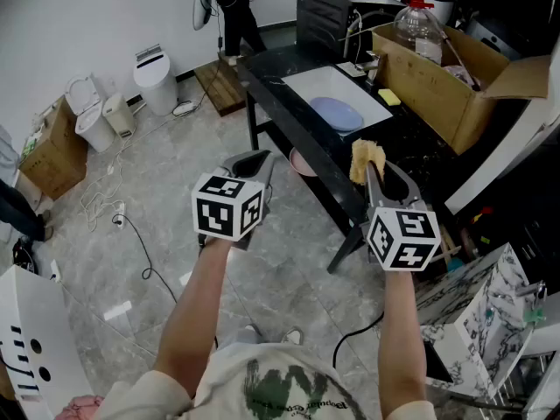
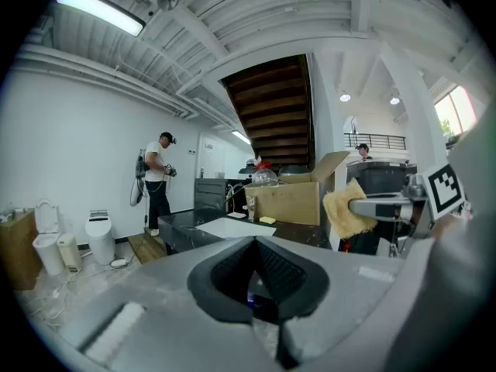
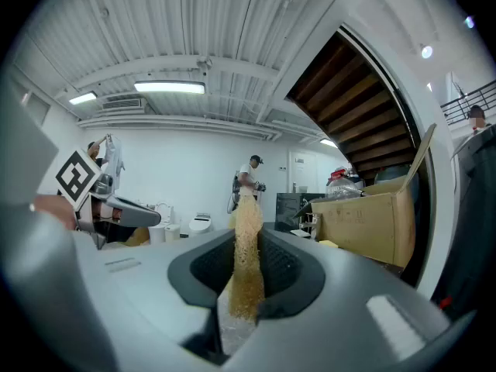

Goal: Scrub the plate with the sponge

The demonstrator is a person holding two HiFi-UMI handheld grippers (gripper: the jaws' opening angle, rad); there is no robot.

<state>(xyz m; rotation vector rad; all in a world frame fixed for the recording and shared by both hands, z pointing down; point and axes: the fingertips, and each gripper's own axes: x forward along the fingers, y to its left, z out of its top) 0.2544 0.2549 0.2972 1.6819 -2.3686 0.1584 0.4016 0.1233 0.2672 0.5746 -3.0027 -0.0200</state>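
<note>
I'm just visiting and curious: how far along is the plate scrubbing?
Done: the right gripper is shut on the sponge. In hand: it hangs in the air short of the table; the left gripper is shut and empty. Left: the blue plate lies on its white mat, apart from the sponge, not yet scrubbed.

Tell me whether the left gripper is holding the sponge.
No: the left gripper is shut on nothing, while the sponge sits pinched in the right gripper.

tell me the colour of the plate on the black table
Pale bluish-lavender; the round plate shows best in the head view.
</note>
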